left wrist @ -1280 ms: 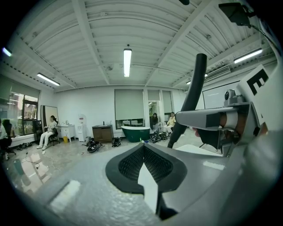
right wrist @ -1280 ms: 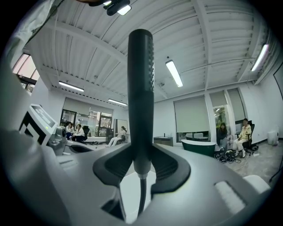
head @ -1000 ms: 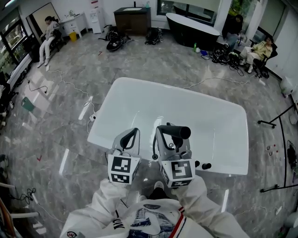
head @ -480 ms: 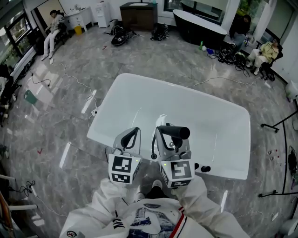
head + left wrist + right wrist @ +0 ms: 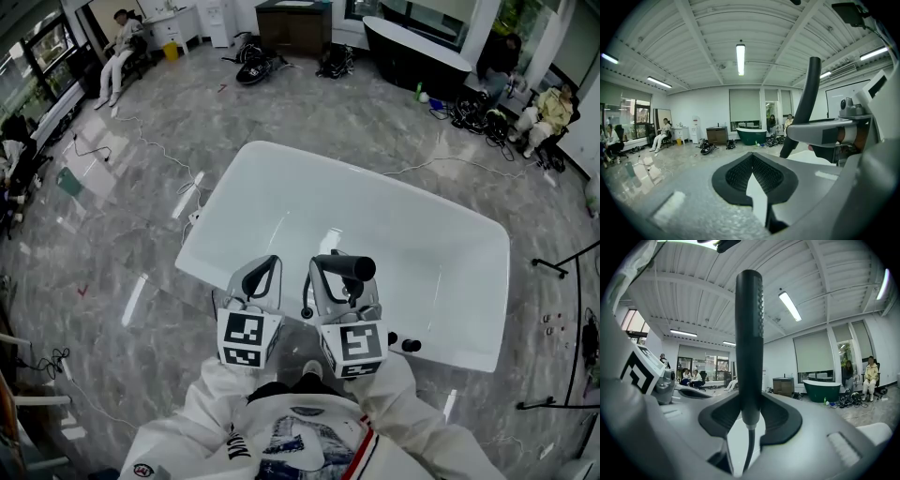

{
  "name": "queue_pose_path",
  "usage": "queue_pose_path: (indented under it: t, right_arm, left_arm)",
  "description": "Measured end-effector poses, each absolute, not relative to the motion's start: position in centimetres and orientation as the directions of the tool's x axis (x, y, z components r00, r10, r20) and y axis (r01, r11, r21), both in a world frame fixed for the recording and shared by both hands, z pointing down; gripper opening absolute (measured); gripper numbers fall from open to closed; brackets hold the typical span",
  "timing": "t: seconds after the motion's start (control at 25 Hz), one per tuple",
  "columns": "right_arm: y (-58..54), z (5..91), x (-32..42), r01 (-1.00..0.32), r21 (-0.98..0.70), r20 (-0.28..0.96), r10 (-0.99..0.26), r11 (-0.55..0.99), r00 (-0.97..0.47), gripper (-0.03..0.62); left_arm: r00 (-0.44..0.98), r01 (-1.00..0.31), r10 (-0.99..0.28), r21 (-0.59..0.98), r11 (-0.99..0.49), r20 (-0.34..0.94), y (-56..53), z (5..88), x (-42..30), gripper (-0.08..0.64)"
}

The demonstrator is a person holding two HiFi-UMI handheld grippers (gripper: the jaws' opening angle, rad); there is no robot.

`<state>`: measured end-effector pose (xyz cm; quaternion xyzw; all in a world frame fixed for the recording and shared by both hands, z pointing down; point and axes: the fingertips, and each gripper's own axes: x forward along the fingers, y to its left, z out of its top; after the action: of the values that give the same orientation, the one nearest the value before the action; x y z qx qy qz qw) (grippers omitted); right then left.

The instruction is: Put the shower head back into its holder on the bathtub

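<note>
Clamping the shower head [image 5: 749, 333] low on its handle, just above the hose [image 5: 749, 451], between the pads of the right gripper [image 5: 749, 408]. Probably gripped there to leave the long spray end free and easy to aim. Standing upright along the jaws in the right gripper view. Lying crosswise over the near rim of the bathtub [image 5: 394, 225] in the head view, and not yet in any holder. Trailing loose below the grip and looping down toward the rim, seemingly with enough slack not to drag on the handle.

Waiting just beside it, the left gripper [image 5: 751, 161], pads closed tip to tip on nothing. Likely kept alongside to stay clear of the hose, or to be ready to steady the handle.

Sitting on the near rim, a little to the right of both grippers, a few small black fittings [image 5: 405, 344], too small to tell apart. Presumably the holder among them, though impossible to say which. Judging from that, calls for a short carry to the right and down, bottom end first. Risks the low grip itself crowding the holder, or the hose snagging on a neighbouring fitting.
</note>
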<state>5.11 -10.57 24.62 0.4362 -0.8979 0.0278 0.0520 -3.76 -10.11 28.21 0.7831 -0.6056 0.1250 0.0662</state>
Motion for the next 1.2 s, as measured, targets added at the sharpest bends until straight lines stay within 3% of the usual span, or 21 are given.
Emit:
queue_pose_path:
  t: [0.6,1.2]
  right_arm:
    - [-9.7,28.1,5.0,-0.779,-0.031,0.173,-0.765,0.626,-0.621,0.137]
    - [-9.4,31.2,4.0,-0.880,-0.015,0.240,-0.853,0.474,-0.464,0.137]
  left_arm:
    - [0.228,-0.966,-0.918,-0.039,-0.254,0.324,-9.5,30.9,-4.1,0.000]
    - [0.405,-0.907,-0.850,0.030,-0.420,0.336,-10.0,33.9,-5.4,0.000]
